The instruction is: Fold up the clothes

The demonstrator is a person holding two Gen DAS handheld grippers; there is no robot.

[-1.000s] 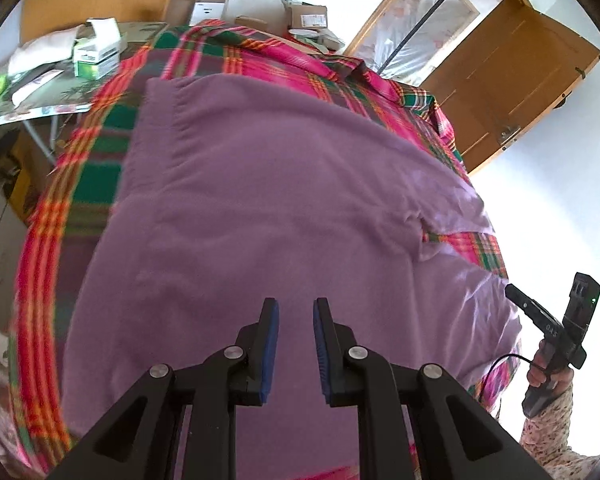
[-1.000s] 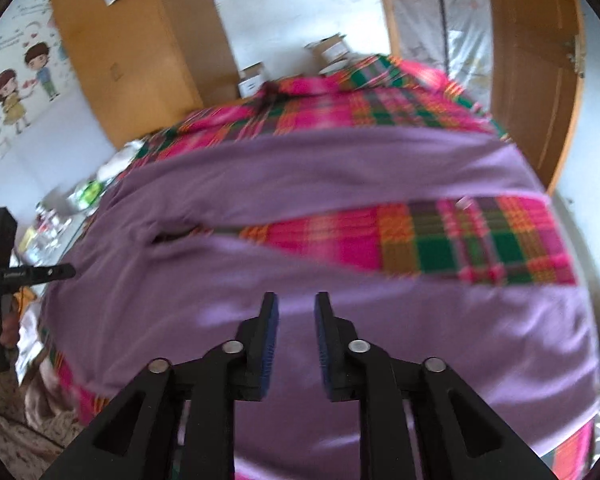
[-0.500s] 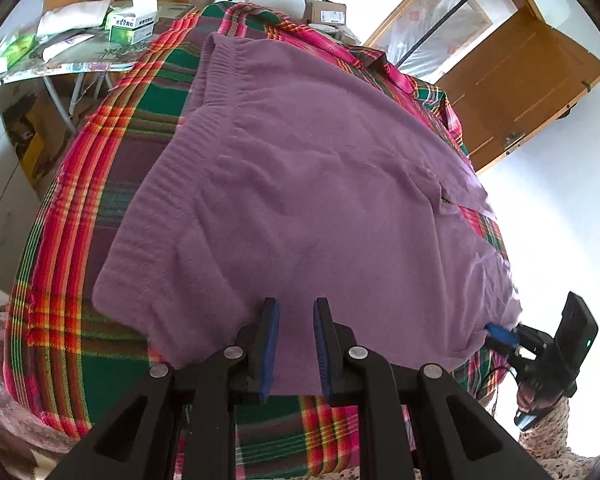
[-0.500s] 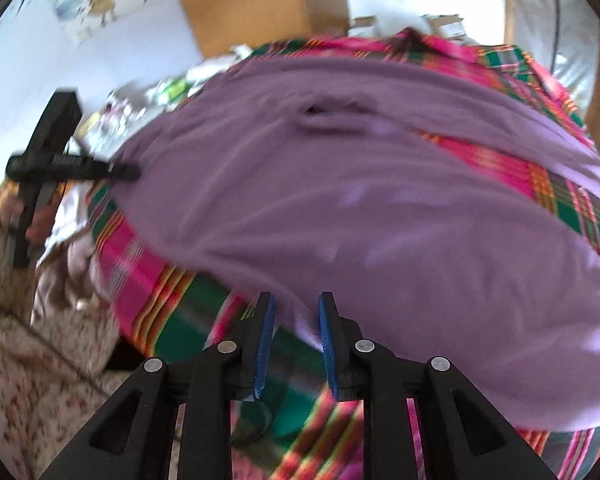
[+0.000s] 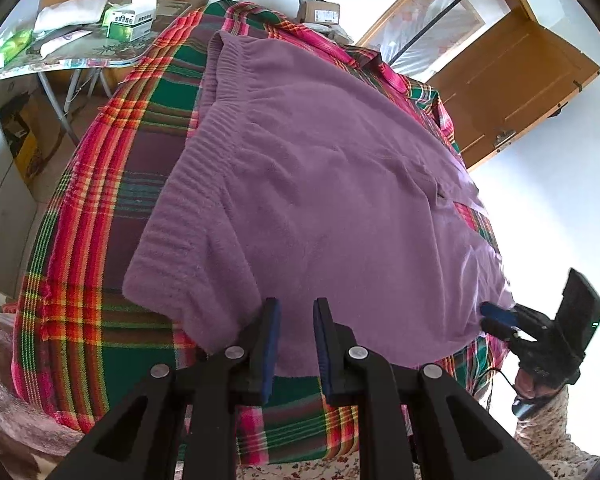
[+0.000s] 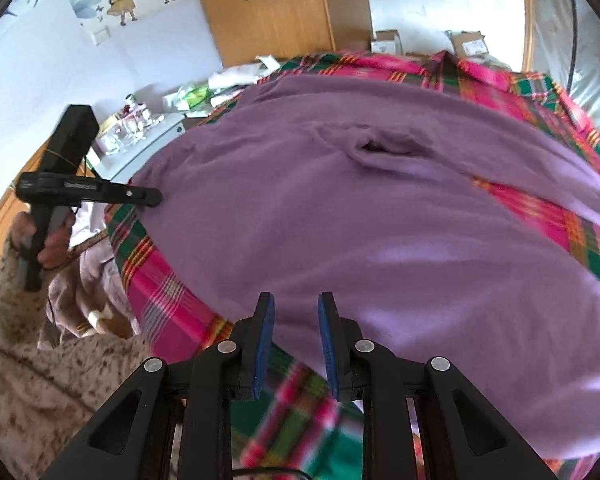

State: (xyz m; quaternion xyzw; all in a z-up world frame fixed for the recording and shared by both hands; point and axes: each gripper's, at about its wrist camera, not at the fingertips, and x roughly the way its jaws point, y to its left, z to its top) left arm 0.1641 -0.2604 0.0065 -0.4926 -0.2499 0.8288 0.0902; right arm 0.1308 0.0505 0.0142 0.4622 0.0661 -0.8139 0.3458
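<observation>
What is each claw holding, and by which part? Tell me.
Nothing held, it seems: left claw and right claw stand open at the purple sweater's near edge.

A bed covered with a plaid blanket point(image 5: 100, 208) in red, green and pink bands carries the work. Directly on the blanket a purple sweater point(image 5: 320, 200) lies spread flat, its ribbed hem toward 10 o'clock in the left wrist view and a strip of plaid showing between body and sleeve at 3 o'clock.
</observation>
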